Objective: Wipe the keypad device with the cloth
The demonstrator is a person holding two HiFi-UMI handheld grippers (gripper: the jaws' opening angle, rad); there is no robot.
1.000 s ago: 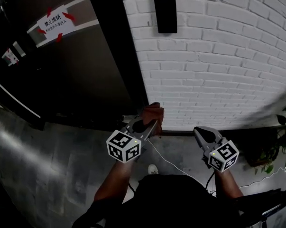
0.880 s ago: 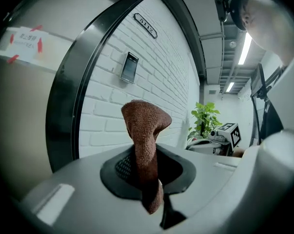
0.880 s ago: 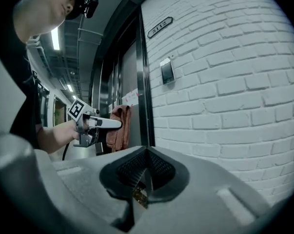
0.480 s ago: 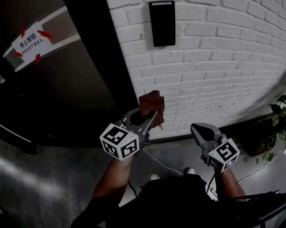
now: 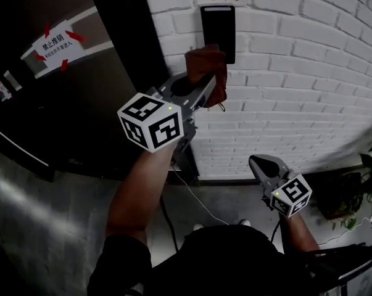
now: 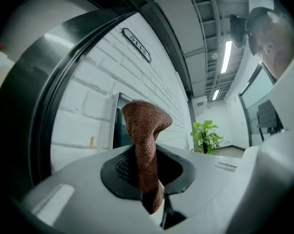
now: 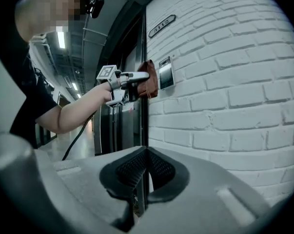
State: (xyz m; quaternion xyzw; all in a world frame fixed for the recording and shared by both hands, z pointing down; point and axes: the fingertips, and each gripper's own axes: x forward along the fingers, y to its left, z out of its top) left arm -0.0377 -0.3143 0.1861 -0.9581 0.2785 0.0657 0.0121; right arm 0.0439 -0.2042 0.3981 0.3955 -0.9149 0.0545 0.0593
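The black keypad device (image 5: 219,29) hangs on the white brick wall (image 5: 309,73); it also shows as a dark panel (image 6: 118,126) and as a small grey plate (image 7: 166,73). My left gripper (image 5: 205,85) is raised to it and shut on a reddish-brown cloth (image 5: 208,69) (image 6: 144,150), whose bunched top lies over the device's lower left part. From the side, the cloth (image 7: 148,85) is at the device's edge. My right gripper (image 5: 260,164) (image 7: 146,172) hangs low near the wall's base, shut with nothing in it.
A dark door (image 5: 62,103) with a white warning label (image 5: 58,44) stands left of the wall, its black frame (image 5: 130,48) beside the device. A potted plant (image 5: 367,184) sits at the lower right. A cable (image 5: 192,196) trails across the grey floor (image 5: 44,214).
My left gripper rose from waist height up to the keypad device, carrying the cloth. The right gripper stayed low.
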